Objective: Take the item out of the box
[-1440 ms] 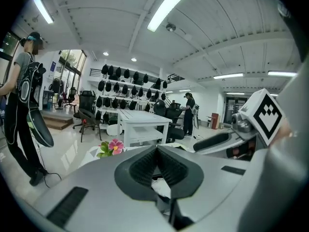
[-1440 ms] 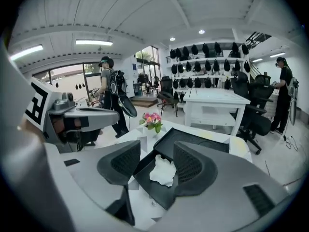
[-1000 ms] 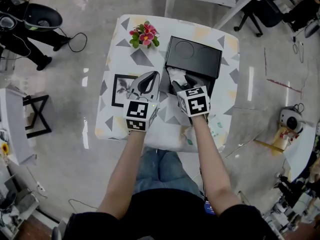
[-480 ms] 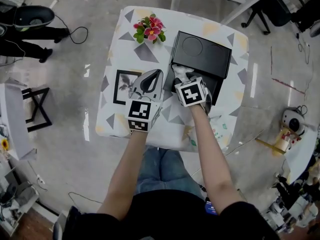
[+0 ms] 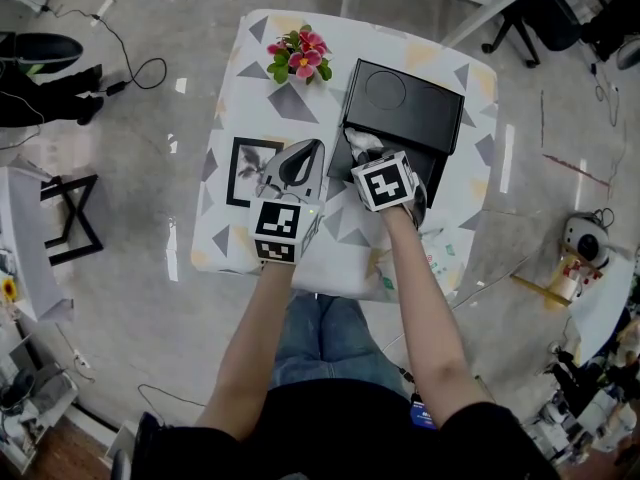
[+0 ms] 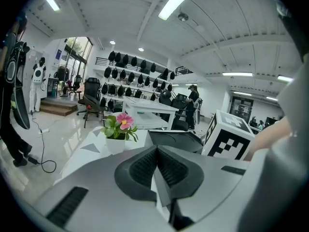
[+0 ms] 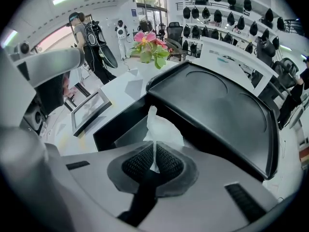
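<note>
The crumpled white item sits in the open part of the black box, at the end nearest the middle of the table, and its top pokes up above the rim. Your right gripper has reached into that opening. Its jaws are closing, and a thin fold of the item is already pinched between the two ribbed pads. The box lid, with two round dents in it, lies folded back on the far side of the opening.

Your left gripper hangs above the table just beside the right one, to the left of the box. Its jaws are pressed together with nothing between them. Under and beside its tip lies a flat picture frame with a black border. A small pot of pink flowers stands at the far side of the table, near the box's far left corner but not touching it. The tabletop is white with grey triangles.
</note>
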